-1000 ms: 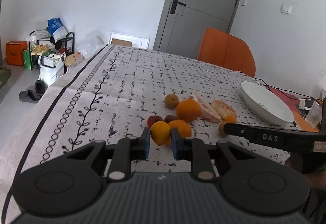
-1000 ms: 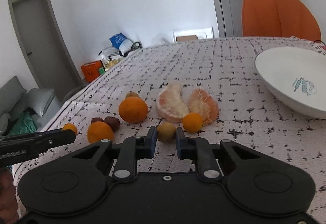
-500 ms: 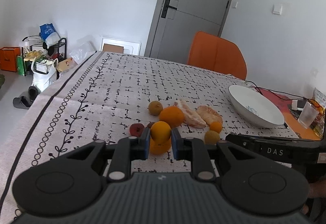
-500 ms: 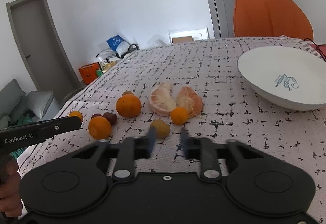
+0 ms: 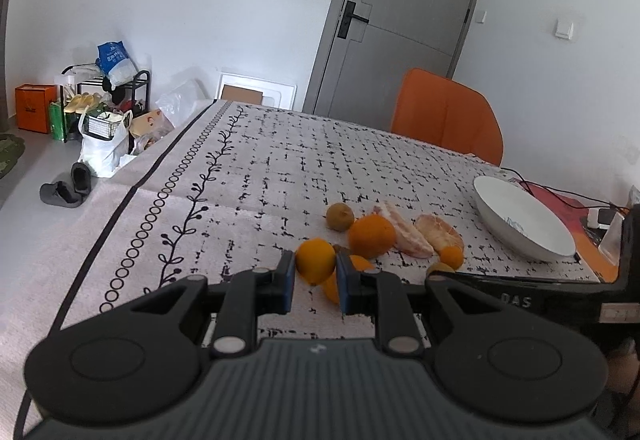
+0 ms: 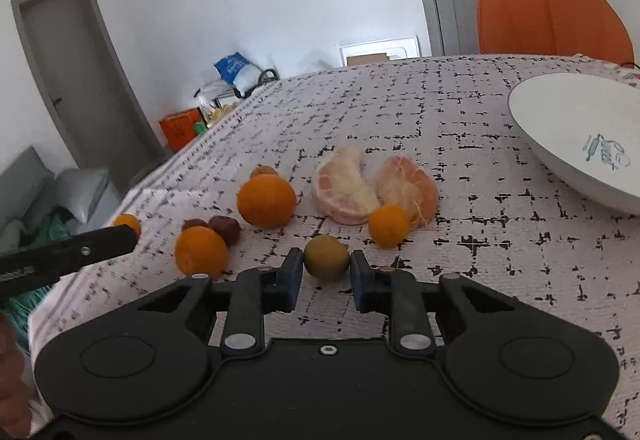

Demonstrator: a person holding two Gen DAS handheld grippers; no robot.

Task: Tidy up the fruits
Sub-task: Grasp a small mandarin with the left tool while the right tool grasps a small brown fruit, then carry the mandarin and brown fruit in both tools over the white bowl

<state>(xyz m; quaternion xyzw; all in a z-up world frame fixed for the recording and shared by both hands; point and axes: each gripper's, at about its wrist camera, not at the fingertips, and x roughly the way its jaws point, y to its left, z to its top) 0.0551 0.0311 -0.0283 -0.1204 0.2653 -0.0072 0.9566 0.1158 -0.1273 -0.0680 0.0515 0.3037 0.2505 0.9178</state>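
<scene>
My left gripper [image 5: 316, 282] is shut on a small orange fruit [image 5: 315, 260] and holds it above the table. My right gripper [image 6: 326, 278] is open, its jaws on either side of a greenish-brown round fruit [image 6: 326, 256] that sits on the cloth. Beyond lie a large orange [image 6: 266, 200], a smaller orange [image 6: 200, 250], a small orange fruit [image 6: 388, 225], two dark red fruits [image 6: 224, 227] and two peeled citrus halves [image 6: 346, 188]. A white bowl [image 6: 560, 120] stands at the right and holds no fruit.
The table has a patterned white cloth [image 5: 280, 168]. An orange chair [image 5: 444, 116] stands at the far edge. Cables and small items [image 5: 592, 212] lie beyond the bowl. The floor at the left holds bags and a rack [image 5: 100, 108].
My left gripper has lifted the small orange fruit up and back from the pile. My right gripper opened and now straddles the greenish-brown fruit.
</scene>
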